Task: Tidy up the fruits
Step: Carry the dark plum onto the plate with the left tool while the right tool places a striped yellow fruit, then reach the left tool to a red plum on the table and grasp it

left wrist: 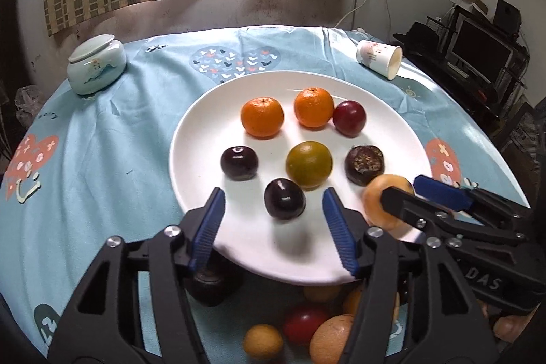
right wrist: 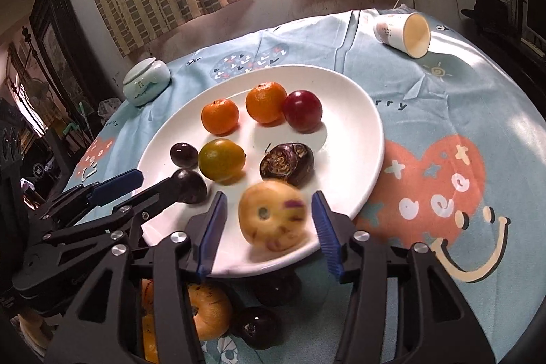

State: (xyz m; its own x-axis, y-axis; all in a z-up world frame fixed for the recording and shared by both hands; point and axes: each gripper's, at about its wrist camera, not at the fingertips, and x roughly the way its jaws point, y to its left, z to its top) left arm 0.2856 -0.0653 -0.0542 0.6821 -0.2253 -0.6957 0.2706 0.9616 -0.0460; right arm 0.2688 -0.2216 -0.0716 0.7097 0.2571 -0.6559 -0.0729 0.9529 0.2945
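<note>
Left gripper (left wrist: 273, 210) apart around dark plum (left wrist: 285, 198), right gripper (right wrist: 269, 217) apart around blurred yellow fruit (right wrist: 274, 217), plate (left wrist: 191, 139) crowded, jar (left wrist: 95, 63), tipped cup (left wrist: 378, 58) on counter.

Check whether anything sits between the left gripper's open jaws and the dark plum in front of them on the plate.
Nothing visible does. The dark plum lies on the white plate just ahead of the left gripper, with no other fruit between.

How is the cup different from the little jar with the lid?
The cup lies tipped on its side with its mouth open, while the jar stands upright with its lid on. The cup is white with small printed marks; the jar is pale green and squat. The cup sits at the table's far right, the jar at its far left. Both rest on the blue tablecloth, off the plate.
</note>
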